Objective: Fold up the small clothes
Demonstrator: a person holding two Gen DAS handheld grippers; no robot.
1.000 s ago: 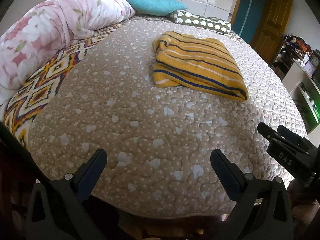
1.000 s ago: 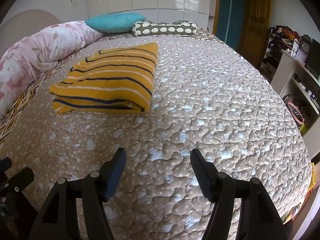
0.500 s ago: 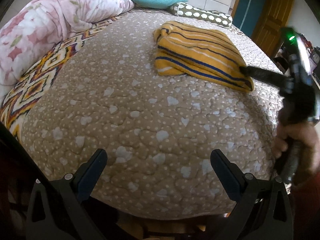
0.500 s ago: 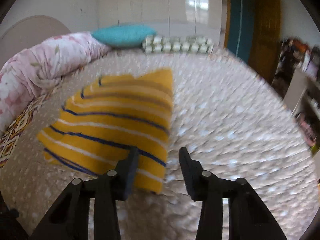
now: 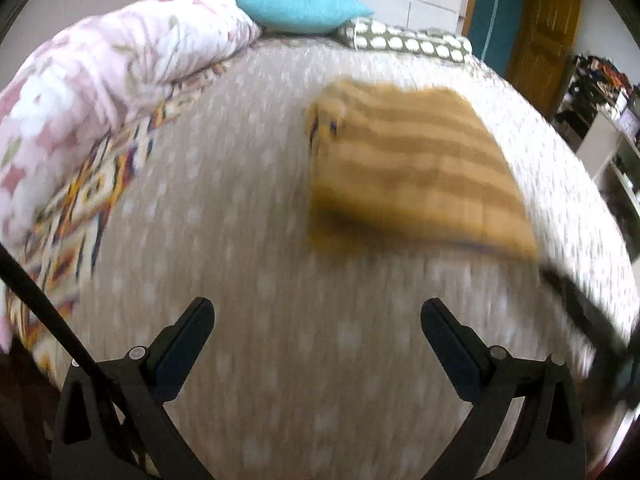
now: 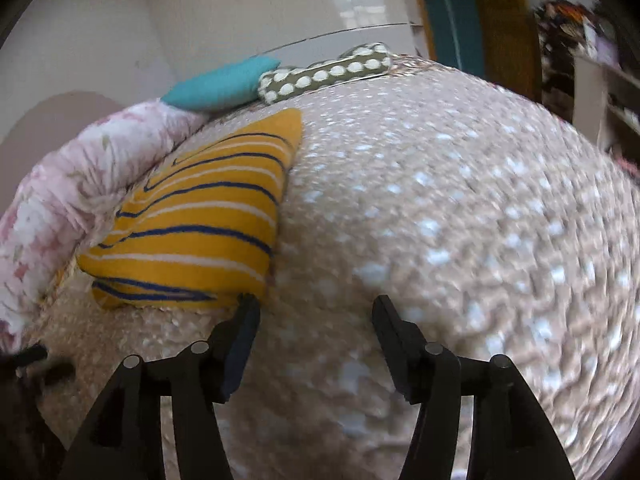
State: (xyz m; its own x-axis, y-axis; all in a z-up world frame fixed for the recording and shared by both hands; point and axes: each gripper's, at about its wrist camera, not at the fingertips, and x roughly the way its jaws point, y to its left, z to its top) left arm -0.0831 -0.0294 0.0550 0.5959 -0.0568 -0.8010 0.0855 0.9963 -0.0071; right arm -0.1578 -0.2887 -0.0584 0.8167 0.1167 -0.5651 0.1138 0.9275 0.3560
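A: The right gripper (image 6: 316,304) is hovering low over the bed (image 6: 460,240), and its jaws are opening with nothing between them. Its left finger is sitting right at the near corner of the folded sweater (image 6: 200,224); whether it is touching the cloth, I cannot tell.

B: And the left gripper (image 5: 318,312)?

A: It is standing wide open over bare quilt, holding nothing, well short of the sweater (image 5: 412,168). That view is blurring badly.

B: Where is the sweater lying?

A: It is lying folded flat on the beige dotted quilt, yellow with blue and white stripes, toward the head of the bed. A rolled pink flowered blanket (image 5: 116,92) is running along the side just beyond it.

B: Anything at the head end?

A: A teal pillow (image 5: 300,12) is leaning beside a green cushion (image 5: 404,42) with white spots. A wooden door (image 5: 544,28) is showing past the bed.
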